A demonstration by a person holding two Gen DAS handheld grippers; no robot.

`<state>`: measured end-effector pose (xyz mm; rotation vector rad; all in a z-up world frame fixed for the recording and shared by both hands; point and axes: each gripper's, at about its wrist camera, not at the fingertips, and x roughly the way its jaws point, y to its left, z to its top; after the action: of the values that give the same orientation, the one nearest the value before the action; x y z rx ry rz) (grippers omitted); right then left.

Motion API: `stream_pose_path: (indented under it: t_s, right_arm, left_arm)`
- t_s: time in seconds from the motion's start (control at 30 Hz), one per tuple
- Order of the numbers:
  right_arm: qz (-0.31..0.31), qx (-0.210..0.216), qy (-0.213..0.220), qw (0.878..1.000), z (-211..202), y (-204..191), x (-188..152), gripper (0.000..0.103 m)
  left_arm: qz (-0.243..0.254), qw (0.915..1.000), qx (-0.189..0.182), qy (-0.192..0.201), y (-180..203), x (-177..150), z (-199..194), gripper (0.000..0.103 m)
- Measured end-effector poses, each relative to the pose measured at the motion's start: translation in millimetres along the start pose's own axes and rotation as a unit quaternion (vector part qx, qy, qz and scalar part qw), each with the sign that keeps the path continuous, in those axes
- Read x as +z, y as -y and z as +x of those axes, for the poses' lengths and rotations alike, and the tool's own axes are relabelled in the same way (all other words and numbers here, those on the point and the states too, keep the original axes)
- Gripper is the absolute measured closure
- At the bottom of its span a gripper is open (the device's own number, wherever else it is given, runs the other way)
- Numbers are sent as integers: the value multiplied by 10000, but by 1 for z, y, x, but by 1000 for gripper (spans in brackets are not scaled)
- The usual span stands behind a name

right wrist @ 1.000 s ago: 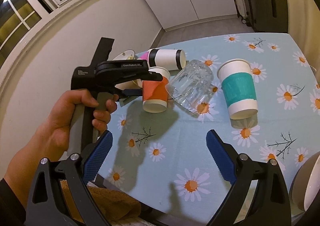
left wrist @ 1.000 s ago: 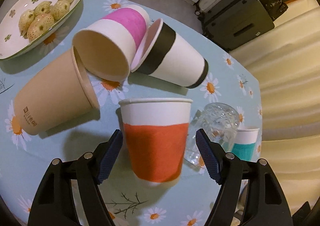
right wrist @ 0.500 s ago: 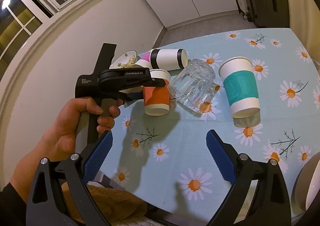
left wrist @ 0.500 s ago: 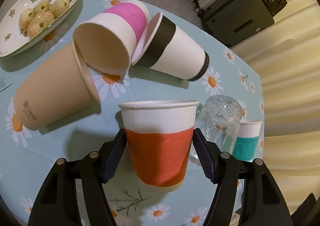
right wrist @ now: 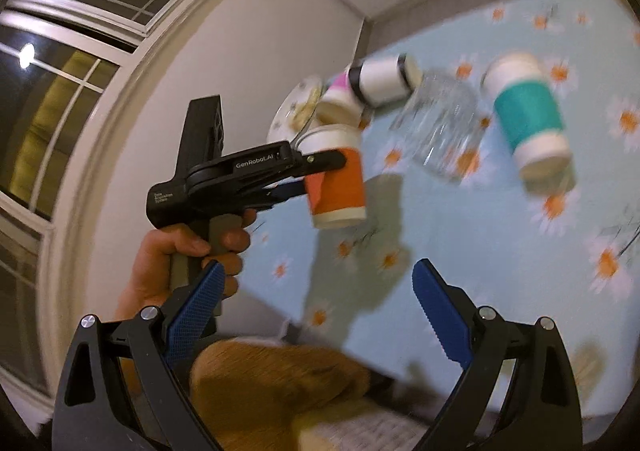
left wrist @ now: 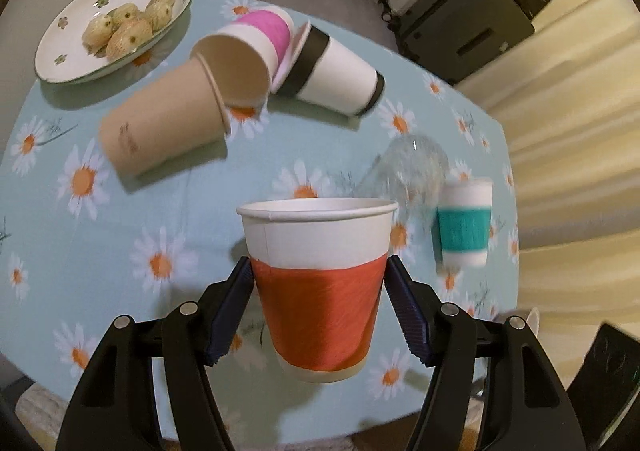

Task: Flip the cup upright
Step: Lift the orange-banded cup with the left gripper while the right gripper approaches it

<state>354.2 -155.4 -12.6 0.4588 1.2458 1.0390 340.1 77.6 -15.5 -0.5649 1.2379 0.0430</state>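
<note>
My left gripper [left wrist: 318,287] is shut on the orange-banded paper cup [left wrist: 318,283], which stands upright and is lifted off the table; it also shows in the right wrist view [right wrist: 338,181], held in the air. A tan cup [left wrist: 160,123], a pink-banded cup [left wrist: 248,55] and a black-banded cup [left wrist: 336,71] lie on their sides at the far left. A clear glass [left wrist: 412,167] lies tipped beside an upright teal-banded cup [left wrist: 464,223]. My right gripper [right wrist: 316,307] is open and empty, near the table's edge.
A white plate [left wrist: 68,55] holding pale fruit sits at the far left of the daisy-print table [left wrist: 120,235]. A brown cloth [right wrist: 280,375] lies below the right gripper. Dark suitcases [left wrist: 464,23] stand beyond the table. A wall and window are on the left.
My left gripper closed on the orange-banded cup and lifted it up and back from the other cups. My right gripper swung, tilting its view; it stays open.
</note>
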Motion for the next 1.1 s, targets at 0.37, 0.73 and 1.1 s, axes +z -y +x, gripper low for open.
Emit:
stream_pose_path:
  t_s: [0.37,0.73,1.1]
  right_arm:
    - [1019,528,278,9930,-37,36,-2,10]
    - [1437,510,262,9880,-36,53,-3,10]
    - [1642,584,165,9846,-33,61,-4,10]
  left_arm:
    - [259,9983,298,-417,28,-63,26,38]
    - [653,9940,683,-553,54,-96,51,38]
    - [535,9934,895,-475,48,-91,50,19]
